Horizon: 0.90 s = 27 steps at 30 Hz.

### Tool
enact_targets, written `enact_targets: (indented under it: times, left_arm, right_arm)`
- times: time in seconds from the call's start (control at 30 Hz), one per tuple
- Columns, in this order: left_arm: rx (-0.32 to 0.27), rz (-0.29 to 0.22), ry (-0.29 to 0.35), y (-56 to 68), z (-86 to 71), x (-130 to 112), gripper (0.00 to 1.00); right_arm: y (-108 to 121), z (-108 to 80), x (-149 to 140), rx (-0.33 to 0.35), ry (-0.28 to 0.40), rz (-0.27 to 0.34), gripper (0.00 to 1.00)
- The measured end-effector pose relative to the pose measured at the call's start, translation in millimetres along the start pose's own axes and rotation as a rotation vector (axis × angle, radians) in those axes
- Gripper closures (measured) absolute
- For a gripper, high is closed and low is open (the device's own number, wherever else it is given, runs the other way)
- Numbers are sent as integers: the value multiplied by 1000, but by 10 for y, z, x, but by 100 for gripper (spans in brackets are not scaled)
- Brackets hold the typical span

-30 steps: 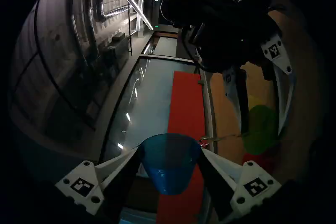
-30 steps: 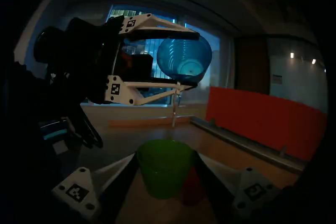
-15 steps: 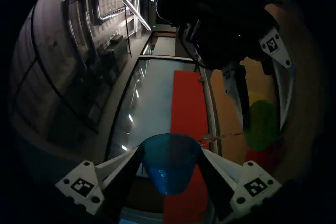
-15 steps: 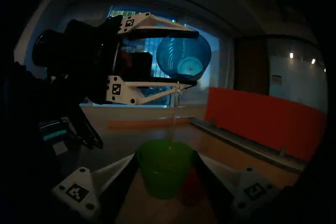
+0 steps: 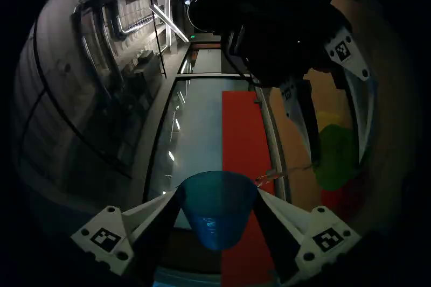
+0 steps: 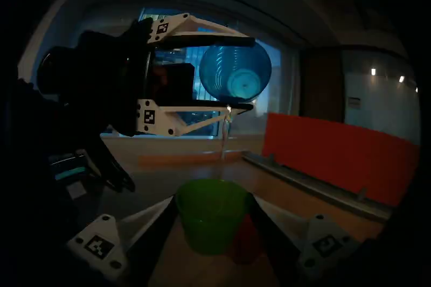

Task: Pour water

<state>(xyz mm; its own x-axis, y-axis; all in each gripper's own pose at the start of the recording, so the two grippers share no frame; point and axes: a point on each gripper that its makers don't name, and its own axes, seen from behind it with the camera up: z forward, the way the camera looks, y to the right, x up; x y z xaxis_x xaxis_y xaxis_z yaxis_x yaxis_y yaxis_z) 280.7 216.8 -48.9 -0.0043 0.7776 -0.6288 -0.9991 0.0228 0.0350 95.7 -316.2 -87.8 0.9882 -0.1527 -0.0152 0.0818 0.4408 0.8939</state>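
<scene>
Your left gripper (image 5: 217, 194) is clamping the tipped blue plastic cup (image 5: 218, 223) above your right gripper (image 6: 214, 203), which is gripping the green plastic cup (image 6: 207, 229) over the wooden tabletop (image 6: 161, 180), red panel (image 6: 345, 149) running rightward.

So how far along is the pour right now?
Done: the left hand-held gripper grips the blue cup, the right hand-held gripper the green cup. In hand: the blue cup lies tipped, a thin water stream falling toward the green one. Left: emptying it; the green cup's fill level can't be seen.
</scene>
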Motion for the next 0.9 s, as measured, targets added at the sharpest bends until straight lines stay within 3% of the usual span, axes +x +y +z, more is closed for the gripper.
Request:
enact_targets:
  times: [0.5, 0.9]
  left_arm:
    - [11, 72, 15, 2, -27, 132, 12]
    - [20, 161, 29, 14, -63, 213, 12]
  right_arm:
    - [-6, -34, 12, -6, 7, -2, 8]
    - [-17, -67, 36, -10, 10, -10, 8]
